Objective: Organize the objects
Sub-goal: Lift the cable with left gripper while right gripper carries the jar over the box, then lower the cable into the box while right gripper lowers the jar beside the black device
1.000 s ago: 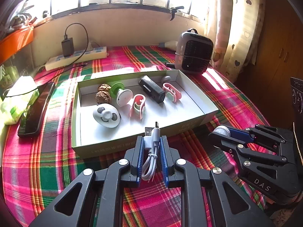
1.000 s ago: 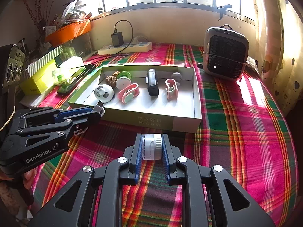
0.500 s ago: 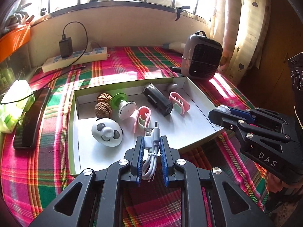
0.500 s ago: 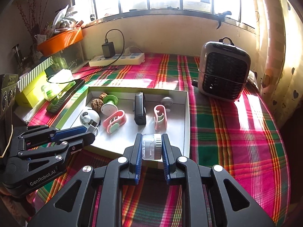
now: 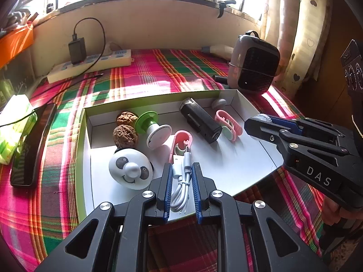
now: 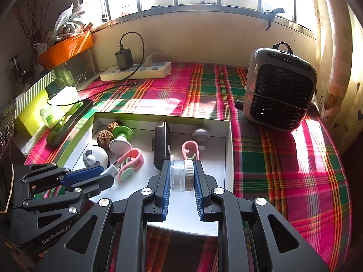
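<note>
On the pink-and-green plaid tablecloth sits a shallow white cardboard box with green outer walls, the landmark. Beyond its far right corner: grey portable heater with black grille. Beyond its far left corner: white power strip. Left of it: black phone. Inside it: white panda-face fan, black cylindrical device, two brown walnuts, pink cable clips. Over its near edge, left gripper clenched on a coiled white USB cable; right gripper clenched on a small clear jar with white ribbed lid.
</note>
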### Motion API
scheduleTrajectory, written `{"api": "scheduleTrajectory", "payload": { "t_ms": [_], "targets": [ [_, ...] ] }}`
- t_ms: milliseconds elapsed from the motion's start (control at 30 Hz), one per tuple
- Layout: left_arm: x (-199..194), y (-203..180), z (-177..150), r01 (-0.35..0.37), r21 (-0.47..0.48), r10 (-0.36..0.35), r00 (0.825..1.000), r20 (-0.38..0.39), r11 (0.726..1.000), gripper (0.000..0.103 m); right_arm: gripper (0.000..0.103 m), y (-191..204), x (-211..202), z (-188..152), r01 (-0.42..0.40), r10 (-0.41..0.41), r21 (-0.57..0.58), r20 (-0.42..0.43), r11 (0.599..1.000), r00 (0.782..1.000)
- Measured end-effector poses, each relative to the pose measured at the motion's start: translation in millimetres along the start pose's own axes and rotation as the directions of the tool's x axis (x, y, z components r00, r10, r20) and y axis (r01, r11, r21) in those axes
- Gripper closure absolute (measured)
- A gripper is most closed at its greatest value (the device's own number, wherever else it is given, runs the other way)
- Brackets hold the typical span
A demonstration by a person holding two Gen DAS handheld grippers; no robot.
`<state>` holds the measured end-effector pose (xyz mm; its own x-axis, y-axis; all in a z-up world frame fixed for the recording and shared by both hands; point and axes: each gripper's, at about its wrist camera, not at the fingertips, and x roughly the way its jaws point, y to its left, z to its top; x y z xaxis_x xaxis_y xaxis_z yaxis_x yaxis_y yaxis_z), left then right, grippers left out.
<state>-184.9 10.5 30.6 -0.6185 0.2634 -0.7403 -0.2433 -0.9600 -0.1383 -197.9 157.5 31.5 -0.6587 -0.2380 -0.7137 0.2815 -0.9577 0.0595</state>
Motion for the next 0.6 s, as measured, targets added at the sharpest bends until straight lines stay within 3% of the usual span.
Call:
{"api": "scheduleTrajectory", "payload": {
  "t_ms": [233, 600],
  "targets": [
    [3.1, 9.9, 7.0, -0.042, -0.001, 0.042, 0.999, 0.014, 0.999, 0.088, 0.083, -4.5, 7.8, 4.9, 0.004, -0.004, 0.005, -0.005, 1.000, 1.000],
    [13.4, 14.0, 9.7, -0.048, -0.010, 0.048, 0.999, 0.007, 0.999, 0.088, 0.083, -3.6, 24.0, 19.6, 0.006, -0.007, -0.011, -0.014, 1.000, 1.000]
  ]
}}
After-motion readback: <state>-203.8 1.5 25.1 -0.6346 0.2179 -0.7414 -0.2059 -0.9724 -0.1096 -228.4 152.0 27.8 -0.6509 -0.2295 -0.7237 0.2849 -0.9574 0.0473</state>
